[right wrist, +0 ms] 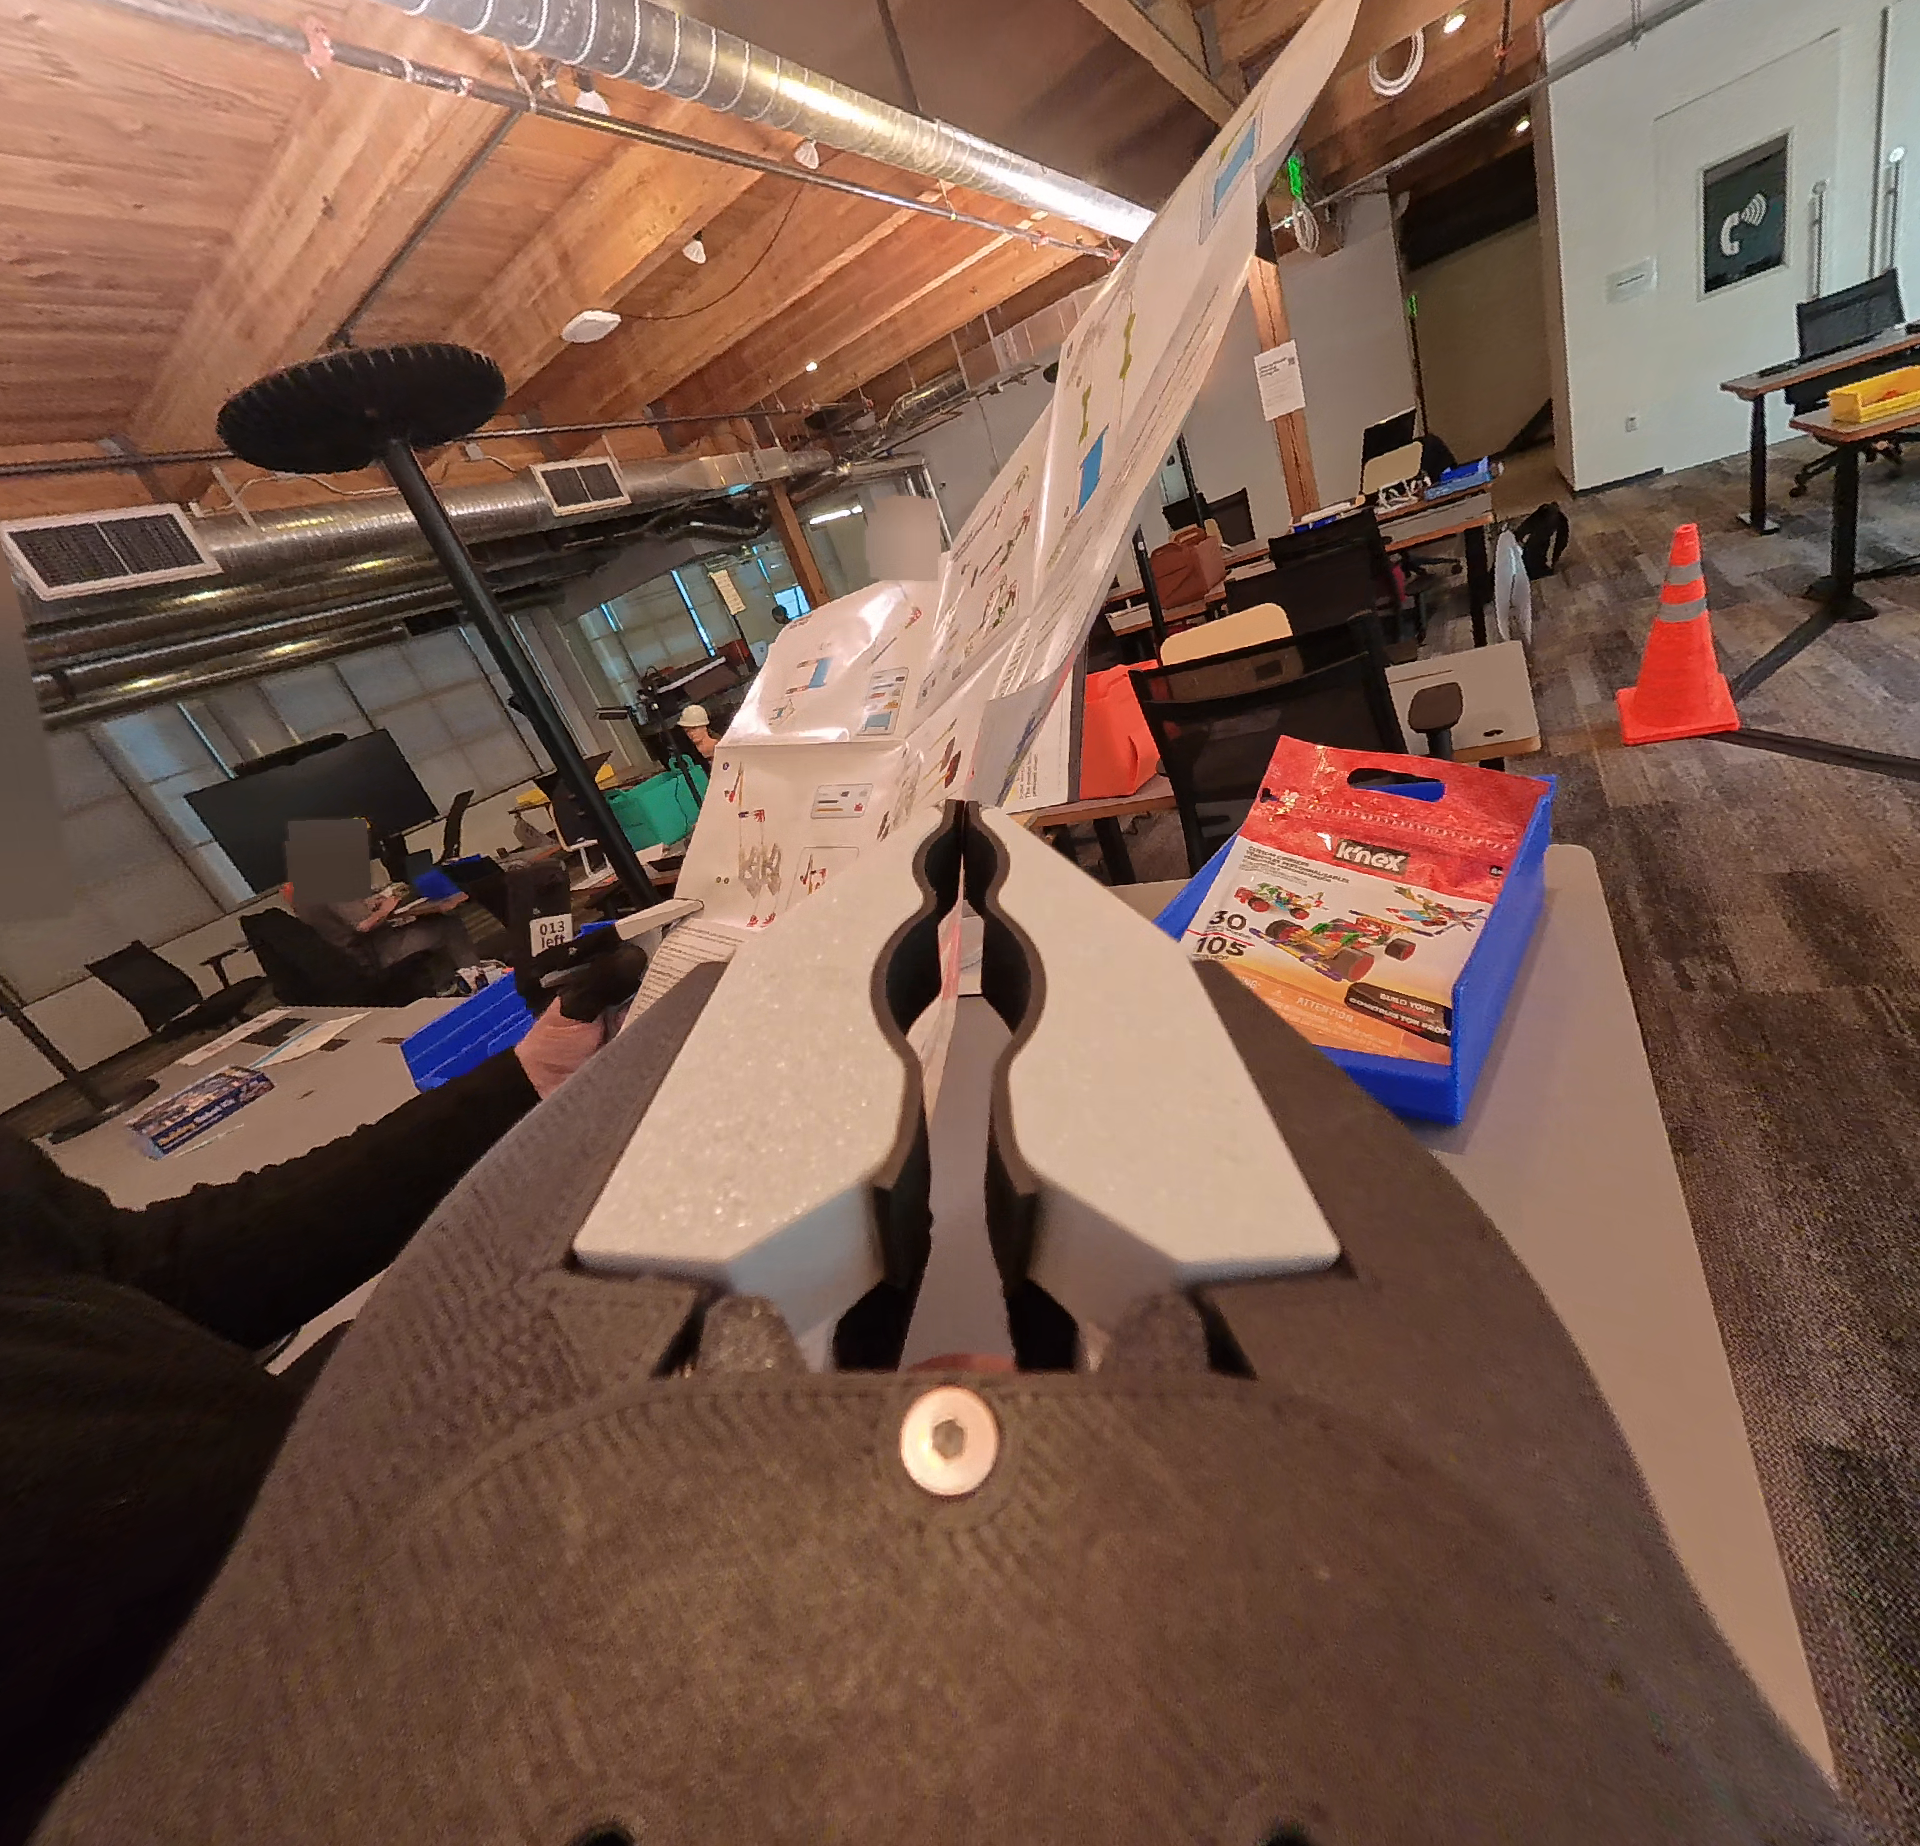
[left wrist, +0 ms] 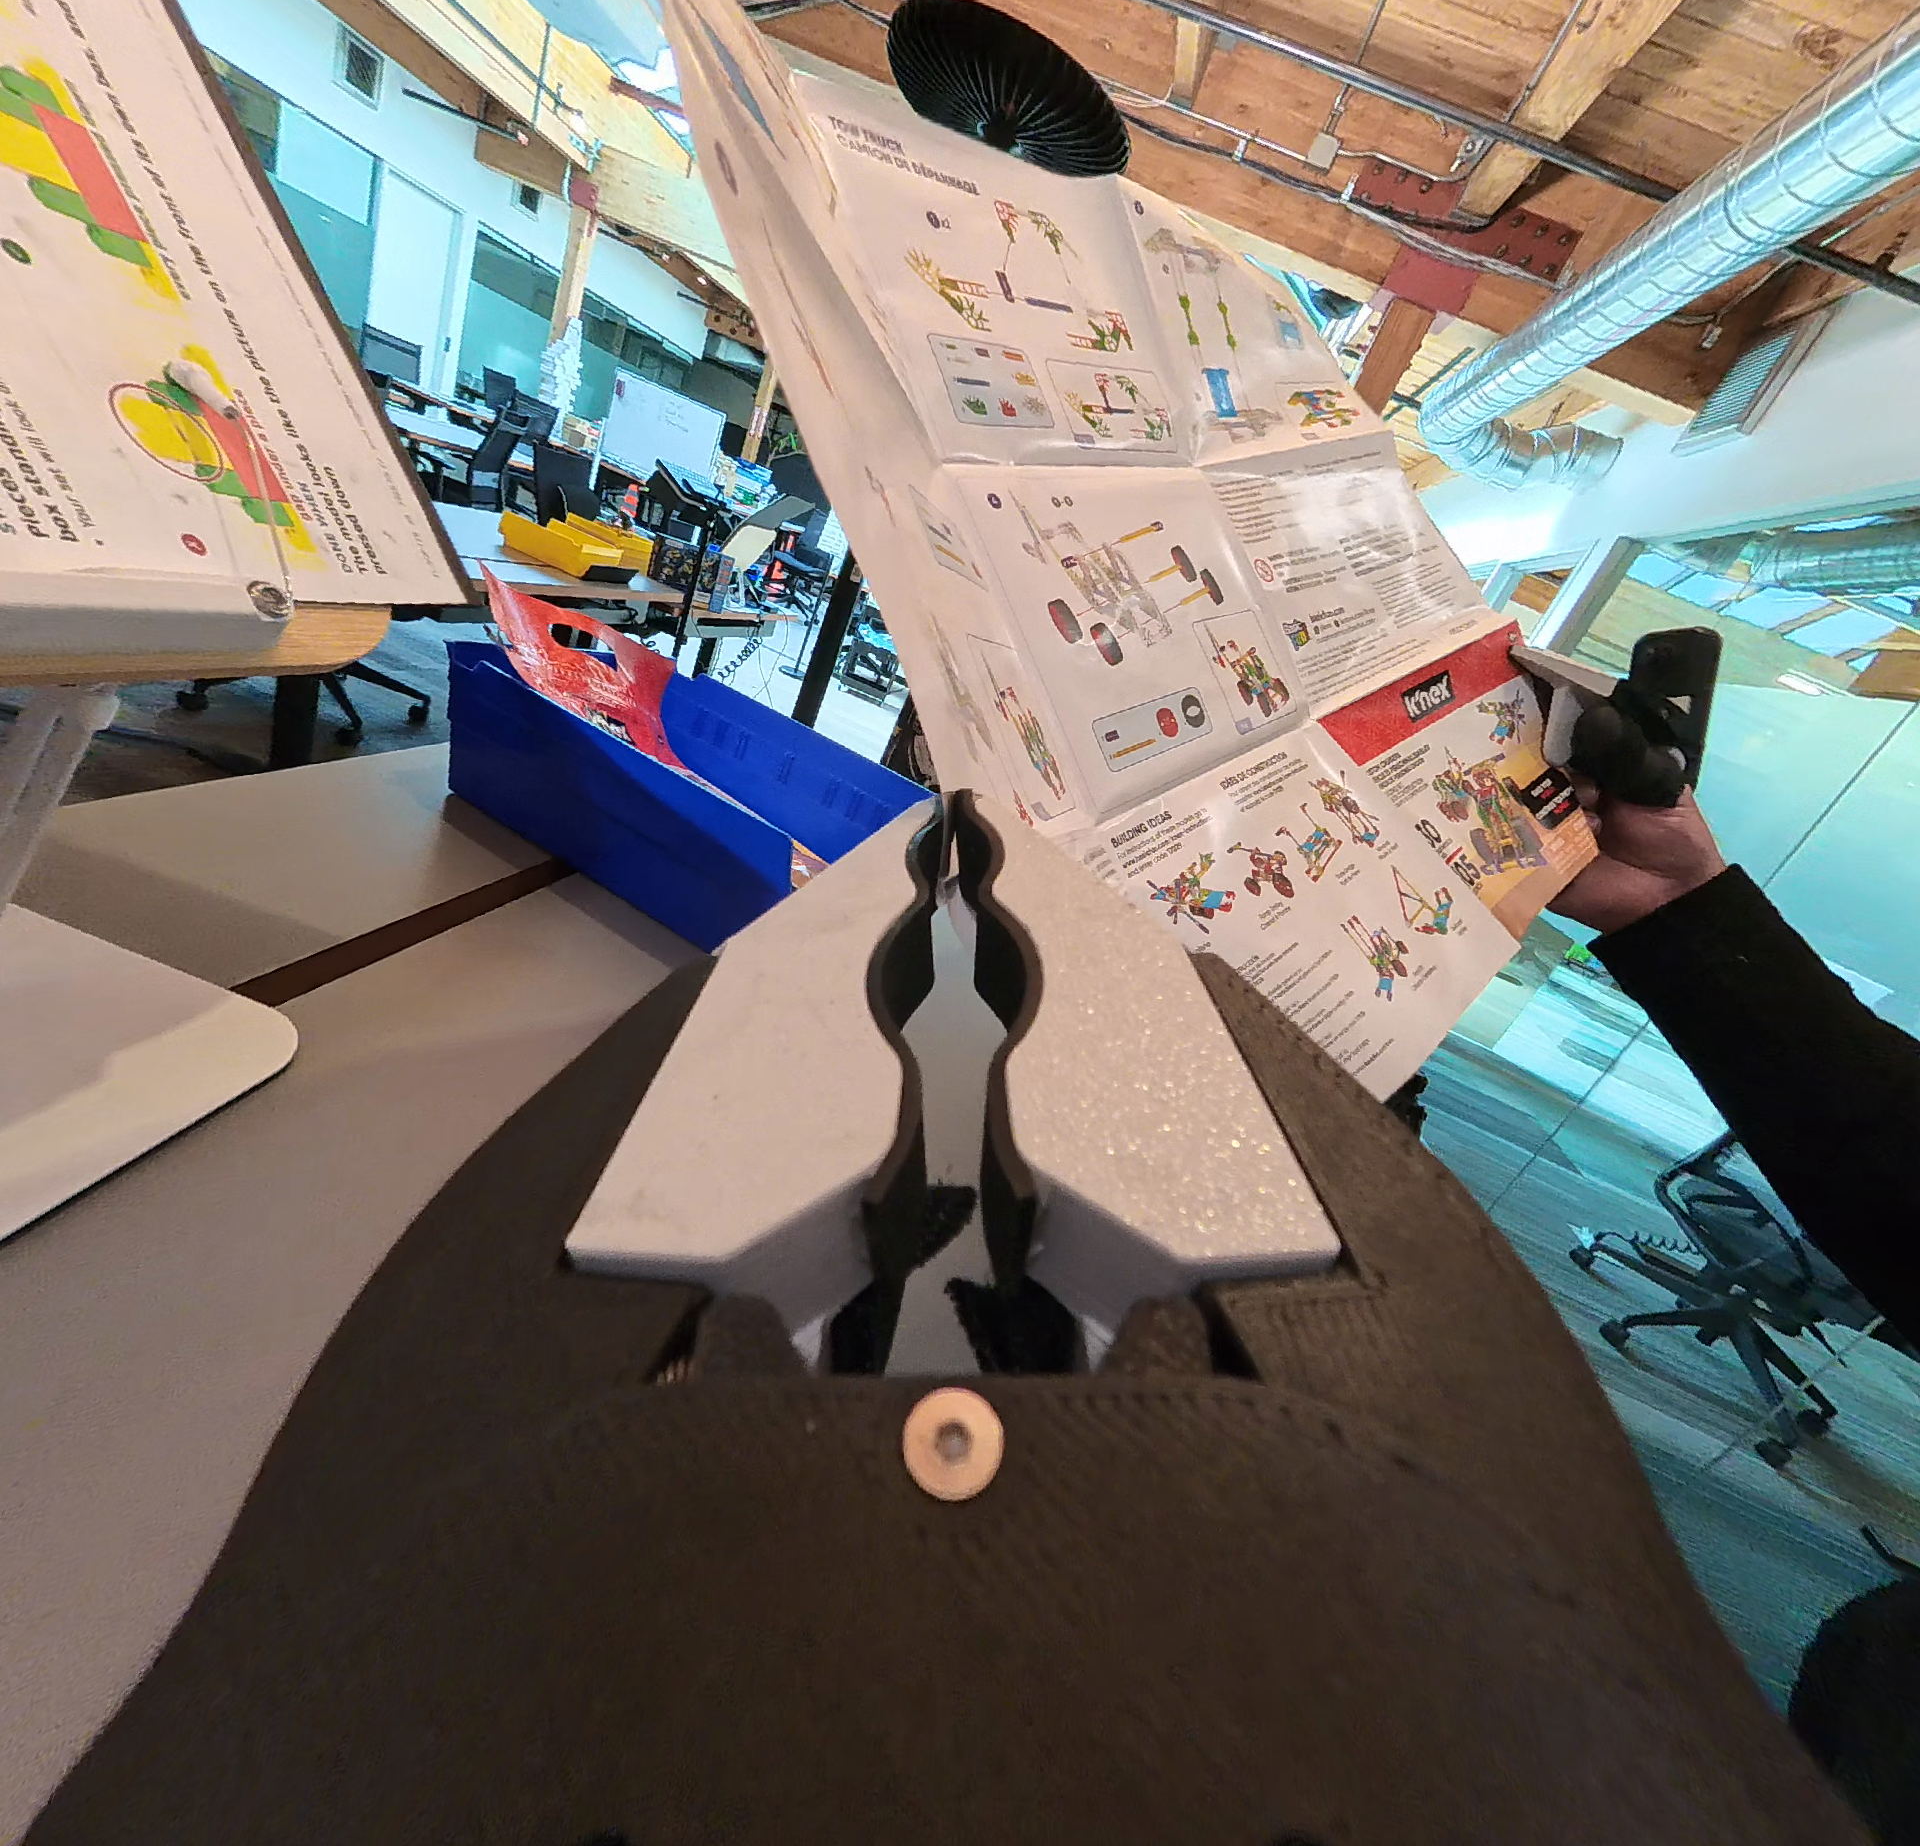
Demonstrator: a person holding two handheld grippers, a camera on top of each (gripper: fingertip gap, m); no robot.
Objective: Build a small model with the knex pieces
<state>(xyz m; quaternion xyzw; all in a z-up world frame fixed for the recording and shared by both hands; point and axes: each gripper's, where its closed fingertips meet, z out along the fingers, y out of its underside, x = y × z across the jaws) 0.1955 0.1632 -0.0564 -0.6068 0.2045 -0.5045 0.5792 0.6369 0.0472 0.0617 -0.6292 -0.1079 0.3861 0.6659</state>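
A large unfolded instruction sheet with coloured building diagrams hangs in the air between both grippers. My left gripper is shut on its lower edge. My right gripper is shut on another edge of the sheet, which rises steeply up and to the right. The right gripper also shows at the far right of the left wrist view, pinching the sheet's red-printed corner. The left gripper shows small at the left of the right wrist view. A red toy bag leans in a blue bin on the table.
The blue bin and red bag sit on the grey table. A white instruction board on a stand is at the left. A black floor lamp, an orange cone and an office chair stand around. Across from one pair of fingers to the other is roughly 50 centimeters.
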